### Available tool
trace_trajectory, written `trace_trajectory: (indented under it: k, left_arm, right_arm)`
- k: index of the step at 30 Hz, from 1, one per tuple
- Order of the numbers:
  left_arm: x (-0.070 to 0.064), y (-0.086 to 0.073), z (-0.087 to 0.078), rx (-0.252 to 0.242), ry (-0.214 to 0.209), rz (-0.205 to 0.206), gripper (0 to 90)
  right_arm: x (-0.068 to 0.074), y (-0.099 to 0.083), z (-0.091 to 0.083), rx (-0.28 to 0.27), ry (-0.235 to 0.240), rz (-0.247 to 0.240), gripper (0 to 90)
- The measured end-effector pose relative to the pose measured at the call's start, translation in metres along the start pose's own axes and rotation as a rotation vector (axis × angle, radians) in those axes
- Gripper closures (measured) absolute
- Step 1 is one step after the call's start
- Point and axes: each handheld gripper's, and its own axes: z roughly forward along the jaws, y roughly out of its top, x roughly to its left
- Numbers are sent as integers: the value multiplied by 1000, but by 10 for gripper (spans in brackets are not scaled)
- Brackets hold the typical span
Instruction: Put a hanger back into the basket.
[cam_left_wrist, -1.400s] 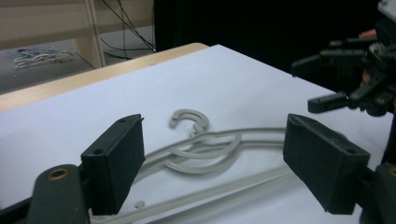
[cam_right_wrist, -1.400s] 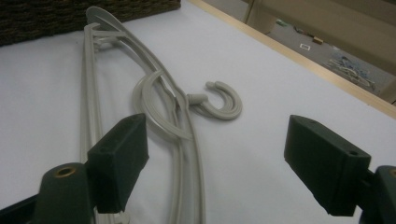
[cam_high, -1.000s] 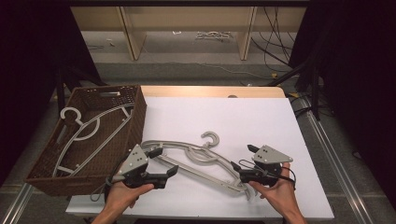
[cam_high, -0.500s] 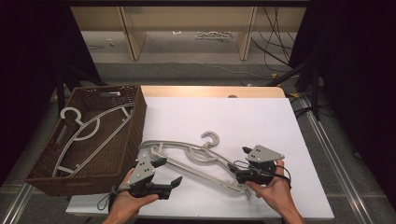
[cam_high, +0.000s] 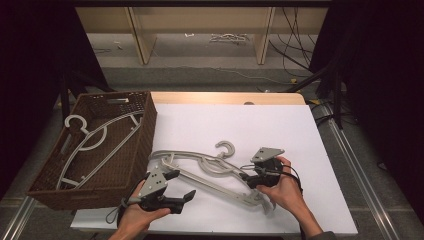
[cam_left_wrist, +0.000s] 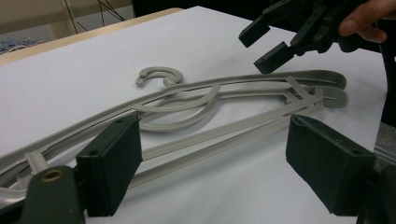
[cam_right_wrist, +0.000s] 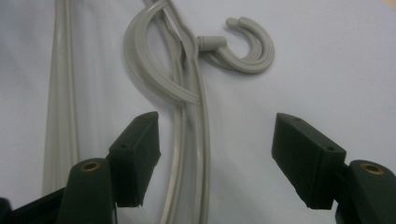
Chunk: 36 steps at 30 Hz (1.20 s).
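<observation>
Left gripper (cam_high: 181, 186): near edge of the table, left of centre, held in a hand (cam_high: 137, 217); jaws spread wide, pinching nothing; pointed right toward the hangers.
Right gripper (cam_high: 246, 176): near right part of the table, held in a hand (cam_high: 285, 192); jaws spread wide, pinching nothing; poised over the right-hand arm of the hangers, contact not discernible.
Hangers (cam_high: 210, 167): grey plastic, stacked one on the other, flat on the white table (cam_high: 250, 125); lying between the two grippers, hooks curled at the far side, long arms running from near the basket toward the near right.
Hangers, left gripper view (cam_left_wrist: 210, 112): beyond both jaws, bars crossing the gap between them; right gripper (cam_left_wrist: 264, 46) above the far end of the bars.
Hangers, right gripper view (cam_right_wrist: 187, 93): neck and bars running up between the jaws, closer to the left jaw; hooks (cam_right_wrist: 247, 44) further ahead.
Basket (cam_high: 142, 150): dark brown wicker, at the left edge of the table, right wall just beside the left end of the hangers.
Hanger in basket (cam_high: 95, 142): pale, lying slanted inside, hook toward the far left corner.
</observation>
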Motion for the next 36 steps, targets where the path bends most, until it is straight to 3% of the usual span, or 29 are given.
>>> trace_trajectory:
  k: [6, 13, 15, 19, 23, 36]
  left_arm:
    - [1, 0, 0, 1, -10, 19, 185]
    - [0, 0, 1, 2, -14, 11, 185]
    - [1, 0, 1, 8, -15, 31, 185]
    - [1, 0, 0, 8, -13, 26, 185]
    - [2, 0, 1, 11, -17, 33, 185]
    - [2, -1, 2, 16, -22, 19, 185]
  right_arm:
    - [0, 7, 13, 27, 25, -23, 373]
    - [0, 14, 31, 136, 61, 3, 446]
    - [-1, 15, 35, 149, 72, 12, 470]
    - [-2, 15, 41, 178, 90, 29, 504]
    - [-3, 15, 46, 193, 105, 32, 532]
    - [-9, 15, 54, 207, 156, 112, 647]
